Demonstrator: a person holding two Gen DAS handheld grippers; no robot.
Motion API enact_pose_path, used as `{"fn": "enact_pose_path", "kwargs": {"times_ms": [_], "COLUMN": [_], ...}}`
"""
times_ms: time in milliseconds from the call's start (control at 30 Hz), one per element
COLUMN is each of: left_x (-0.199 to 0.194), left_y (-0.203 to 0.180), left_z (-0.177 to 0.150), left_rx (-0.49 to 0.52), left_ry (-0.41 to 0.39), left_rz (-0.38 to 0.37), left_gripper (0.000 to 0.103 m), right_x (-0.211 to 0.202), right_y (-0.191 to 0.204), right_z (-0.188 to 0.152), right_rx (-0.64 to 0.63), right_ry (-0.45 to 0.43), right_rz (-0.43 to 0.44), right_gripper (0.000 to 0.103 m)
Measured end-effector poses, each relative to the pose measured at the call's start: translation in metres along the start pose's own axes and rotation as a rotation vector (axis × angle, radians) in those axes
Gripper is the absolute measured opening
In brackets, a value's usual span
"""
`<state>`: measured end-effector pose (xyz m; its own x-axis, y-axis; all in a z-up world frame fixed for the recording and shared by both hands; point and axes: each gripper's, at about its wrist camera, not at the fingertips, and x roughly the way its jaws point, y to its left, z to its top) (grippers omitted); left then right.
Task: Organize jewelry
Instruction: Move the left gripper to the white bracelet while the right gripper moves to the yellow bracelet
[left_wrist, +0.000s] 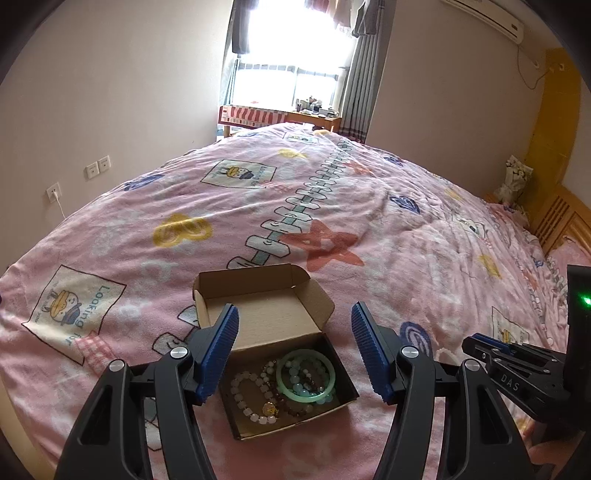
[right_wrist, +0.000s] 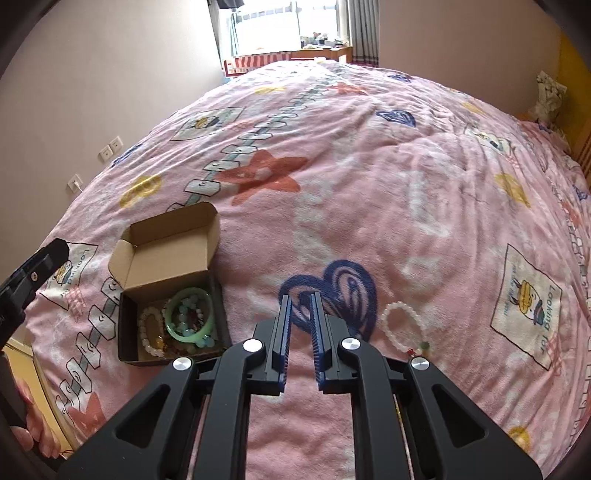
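A small cardboard box (left_wrist: 325, 334) with its lid folded back sits on the pink bedspread; it also shows in the right wrist view (right_wrist: 125, 325). In it lie a green bangle (left_wrist: 306, 374), a white bead bracelet (left_wrist: 242, 391) and other bead strands. My left gripper (left_wrist: 293, 325) is open and empty, just above the box. My right gripper (right_wrist: 301, 306) has its jaws nearly closed, a narrow gap between them, nothing held. A white bead bracelet (right_wrist: 400, 325) lies on the bedspread just right of the right gripper.
The pink patterned bedspread (left_wrist: 369, 206) covers the whole bed. A wooden headboard (left_wrist: 561, 221) is at the right. A desk (left_wrist: 280, 116) stands by the window beyond the bed. The wall with sockets (left_wrist: 98, 168) is at the left.
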<state>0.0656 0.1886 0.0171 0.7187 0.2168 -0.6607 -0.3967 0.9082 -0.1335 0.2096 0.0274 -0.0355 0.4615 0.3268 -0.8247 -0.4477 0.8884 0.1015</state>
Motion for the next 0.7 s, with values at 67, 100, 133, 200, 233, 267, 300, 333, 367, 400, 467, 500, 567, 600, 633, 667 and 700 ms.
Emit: {"fn": "enact_pose_path", "kwargs": {"times_ms": [67,100,133,200,233,267,300,333,367,400,467,500,567,600,633,667,700], "left_x": [0.003,0.005,0.007,0.011,0.013,0.015,0.017,0.019,0.023,0.027,0.035,0.039,0.048,0.053,0.059,0.065,0.069], "left_y": [-0.009,-0.013,-0.019,-0.029,-0.034,-0.039,-0.042,-0.046,-0.051,-0.056,-0.068,-0.075,-0.087,-0.092,-0.101,-0.111,-0.12], "left_z": [-0.002,-0.003,-0.005,-0.007,-0.009,-0.01,-0.011,-0.013,-0.015,-0.017,-0.022,-0.025,-0.031,-0.033,-0.037,-0.042,-0.046], "left_rx": [0.014,0.021,0.032,0.055,0.065,0.072,0.074,0.076,0.08,0.086,0.101,0.108,0.107,0.107,0.117,0.136,0.151], "left_ry": [0.008,0.013,0.02,0.032,0.039,0.047,0.052,0.058,0.069,0.082,0.105,0.116,0.132,0.146,0.166,0.177,0.182], "left_rz": [-0.019,-0.028,-0.038,-0.052,-0.062,-0.077,-0.094,-0.114,-0.138,-0.156,-0.195,-0.211,-0.251,-0.27,-0.292,-0.31,-0.322], "left_gripper": [0.065,0.065,0.065,0.065,0.065,0.065,0.065,0.065,0.065,0.065,0.065,0.065,0.065,0.065,0.065,0.065,0.065], "right_x": [-0.001,0.0,0.0,0.002,0.003,0.004,0.005,0.006,0.008,0.01,0.014,0.016,0.02,0.023,0.025,0.027,0.029], "right_y": [-0.017,-0.023,-0.032,-0.046,-0.052,-0.058,-0.062,-0.067,-0.073,-0.077,-0.087,-0.091,-0.1,-0.104,-0.108,-0.111,-0.114], "right_z": [-0.01,-0.014,-0.019,-0.03,-0.035,-0.041,-0.046,-0.051,-0.058,-0.062,-0.073,-0.077,-0.087,-0.092,-0.096,-0.099,-0.104], "right_rx": [0.019,0.029,0.042,0.064,0.076,0.085,0.092,0.099,0.107,0.114,0.131,0.138,0.154,0.162,0.167,0.172,0.178], "right_ry": [0.008,0.013,0.02,0.035,0.039,0.042,0.045,0.05,0.057,0.064,0.08,0.087,0.104,0.113,0.117,0.119,0.121], "right_rz": [-0.02,-0.028,-0.033,-0.039,-0.038,-0.037,-0.038,-0.038,-0.036,-0.035,-0.034,-0.03,-0.023,-0.02,-0.015,-0.011,-0.007], "right_gripper": [0.015,0.018,0.019,0.019,0.019,0.019,0.019,0.019,0.019,0.019,0.019,0.019,0.019,0.02,0.02,0.02,0.02]}}
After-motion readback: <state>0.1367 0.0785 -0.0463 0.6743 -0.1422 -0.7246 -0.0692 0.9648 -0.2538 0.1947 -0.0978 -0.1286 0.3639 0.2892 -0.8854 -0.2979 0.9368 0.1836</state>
